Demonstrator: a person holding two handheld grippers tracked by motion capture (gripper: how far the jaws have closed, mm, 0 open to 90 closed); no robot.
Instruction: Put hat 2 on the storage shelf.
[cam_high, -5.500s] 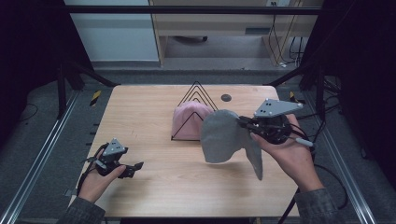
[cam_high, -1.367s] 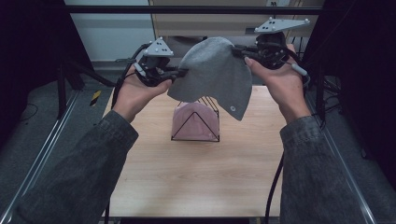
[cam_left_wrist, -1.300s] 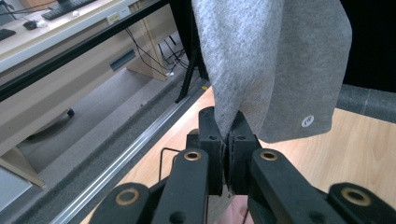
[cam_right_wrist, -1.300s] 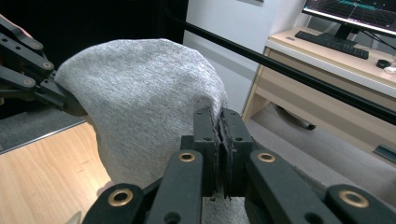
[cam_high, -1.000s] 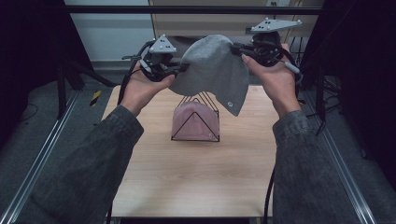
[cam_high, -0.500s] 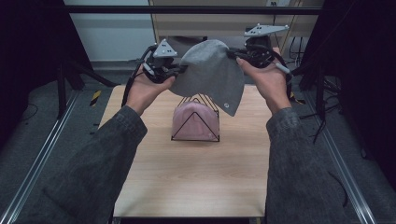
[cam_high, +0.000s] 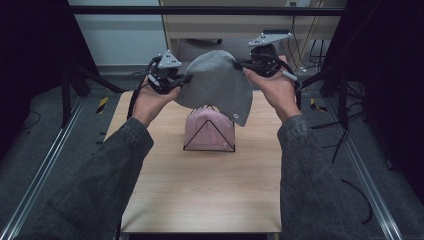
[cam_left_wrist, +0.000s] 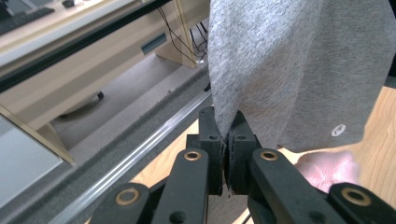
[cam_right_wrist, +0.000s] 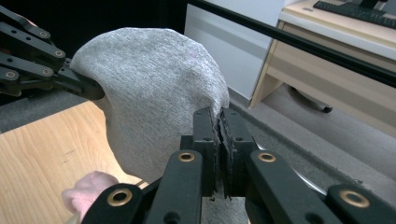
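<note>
A grey knit hat (cam_high: 217, 82) hangs stretched in the air between my two grippers, above the far half of the wooden table (cam_high: 200, 185). My left gripper (cam_high: 184, 79) is shut on its left edge, and in the left gripper view the hat (cam_left_wrist: 299, 70) rises from the clamped jaws of that gripper (cam_left_wrist: 228, 123). My right gripper (cam_high: 242, 64) is shut on the right edge; its own view shows the hat (cam_right_wrist: 154, 98) pinched in it (cam_right_wrist: 218, 122). Below the hat, a pink hat (cam_high: 210, 129) sits on a black wire stand (cam_high: 209, 142).
Metal rails (cam_high: 45, 165) run along both sides of the table. A light wooden desk (cam_high: 220, 27) stands beyond the far edge, with cables on the floor at the right. The near half of the table is bare wood.
Both hands have come down and slightly away with the grey hat, which now hangs closer over the pink hat. Much earlier only the right gripper held it, low over the table.
</note>
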